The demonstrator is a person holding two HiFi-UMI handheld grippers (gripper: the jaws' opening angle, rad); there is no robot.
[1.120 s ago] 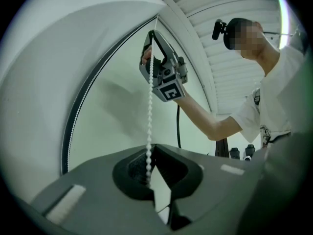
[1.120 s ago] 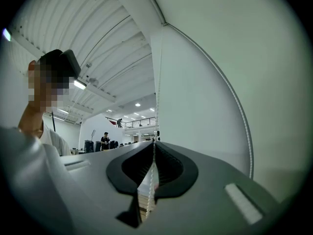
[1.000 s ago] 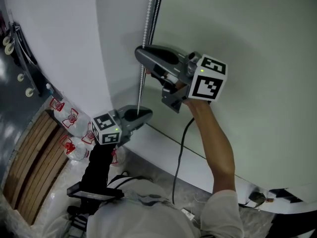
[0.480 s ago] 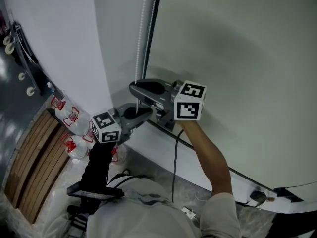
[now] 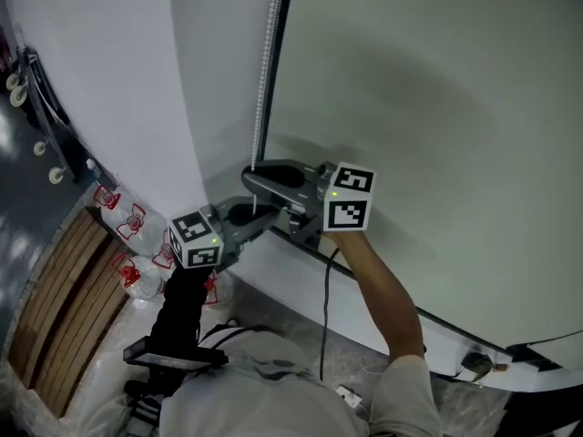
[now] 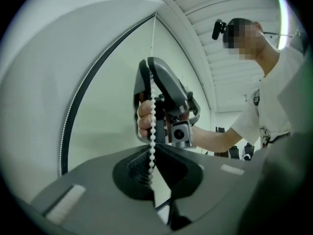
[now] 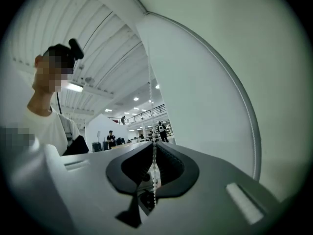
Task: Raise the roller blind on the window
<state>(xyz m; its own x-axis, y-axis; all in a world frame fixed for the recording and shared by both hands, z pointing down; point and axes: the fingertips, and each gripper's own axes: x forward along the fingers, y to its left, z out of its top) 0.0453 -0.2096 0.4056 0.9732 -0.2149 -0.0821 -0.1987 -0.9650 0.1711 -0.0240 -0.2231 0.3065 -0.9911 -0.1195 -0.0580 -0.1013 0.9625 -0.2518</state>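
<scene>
Two grippers, head view: the right gripper sits near the centre and the left gripper is just at its 6 o'clock. Both are held level and point at the strip beside the window.
Bead chain, head view: the bead chain hangs from 12 o'clock straight down to the right gripper's tip, just beside the dark window frame.
Roller blind, head view: the pale roller blind covers the window from 12 round to 4 o'clock, down to a dark line that slants toward 4 o'clock.
Floor, head view: bottles with red labels lie at 9 o'clock, with wooden slats at 8 o'clock.
Left gripper view: the left gripper has its jaws closed together on the bead chain, which drops between the tips. At 12 o'clock the right gripper sits on the same strand, with a hand wrapped round its grip.
Right gripper view: the right gripper has narrow jaws that have just been opening slightly. The bead chain runs between them, touching the pads at the tips. The roller blind fills 12 to 3 o'clock.
</scene>
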